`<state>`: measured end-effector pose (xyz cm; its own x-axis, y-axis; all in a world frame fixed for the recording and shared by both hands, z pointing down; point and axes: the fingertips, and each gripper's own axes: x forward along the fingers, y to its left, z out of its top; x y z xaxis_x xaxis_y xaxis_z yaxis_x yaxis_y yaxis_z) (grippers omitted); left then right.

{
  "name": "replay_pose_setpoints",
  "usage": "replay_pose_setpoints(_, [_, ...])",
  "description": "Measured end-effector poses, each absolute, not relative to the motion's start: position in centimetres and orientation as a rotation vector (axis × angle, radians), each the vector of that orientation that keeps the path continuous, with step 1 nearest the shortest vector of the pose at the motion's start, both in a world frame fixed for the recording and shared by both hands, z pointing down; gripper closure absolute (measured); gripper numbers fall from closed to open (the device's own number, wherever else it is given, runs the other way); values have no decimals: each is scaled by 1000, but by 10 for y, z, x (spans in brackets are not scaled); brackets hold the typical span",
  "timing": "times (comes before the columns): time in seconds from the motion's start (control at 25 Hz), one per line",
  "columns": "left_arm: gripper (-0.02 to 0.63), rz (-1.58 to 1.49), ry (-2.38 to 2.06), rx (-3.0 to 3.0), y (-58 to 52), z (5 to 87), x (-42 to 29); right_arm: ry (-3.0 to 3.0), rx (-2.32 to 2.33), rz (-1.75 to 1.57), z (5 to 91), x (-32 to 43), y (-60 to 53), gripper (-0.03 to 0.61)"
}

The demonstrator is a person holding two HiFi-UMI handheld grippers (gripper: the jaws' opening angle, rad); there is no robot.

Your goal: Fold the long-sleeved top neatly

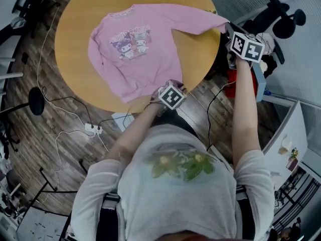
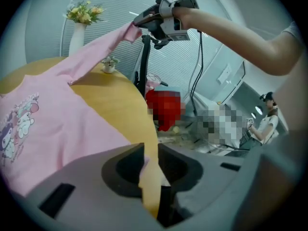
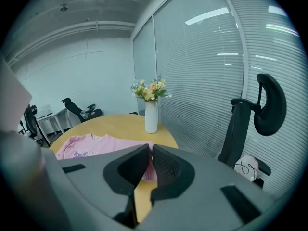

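The round wooden surface [image 1: 75, 34] carries the pink top [image 1: 135, 59]. It lies flat and face up across the surface's middle, print showing, with its hem [image 1: 135, 93] at the surface's near edge. One sleeve [image 1: 195, 21] stretches out to the surface's right edge and lifts off it there.

You are dealing with soft, light knit. It will likely sag, drag and wrinkle rather than keep a line. I judge it best taken by the firmer ribbed parts, the cuff and the hem corner, and moved with both ends taut.

Your right gripper [image 1: 228, 29] is just past the surface's right edge and raised above it. Its jaws are closed down on the cuff [image 3: 148, 171], and pink ribbing shows pinched between them.

Your left gripper [image 1: 168, 84] sits at the surface's near edge, on the hem's right corner. Its jaws stand narrow, with a slim gap that shows wood between them and the fabric's edge just inside it. They don't look clamped on the fabric yet.
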<state>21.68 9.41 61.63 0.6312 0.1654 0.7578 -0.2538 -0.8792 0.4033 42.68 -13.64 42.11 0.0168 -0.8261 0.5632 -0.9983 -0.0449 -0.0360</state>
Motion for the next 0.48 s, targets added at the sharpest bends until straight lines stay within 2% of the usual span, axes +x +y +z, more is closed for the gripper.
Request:
replay_pose_setpoints(0.04, [521, 1169, -66, 2376, 93, 613, 215, -1867, 1919, 631, 418, 425, -139, 541])
replay_pose_setpoints(0.16, [488, 1071, -118, 2358, 80, 596, 203, -1892, 1884, 660, 413, 415, -144, 541])
replay_pose_setpoints(0.28, [488, 897, -275, 2313, 48, 576, 172, -1955, 1837, 695, 405, 391, -154, 541])
replay_pose_setpoints(0.48, [488, 765, -672, 2216, -19, 565, 70, -2129, 1706, 709, 386, 330, -183, 541])
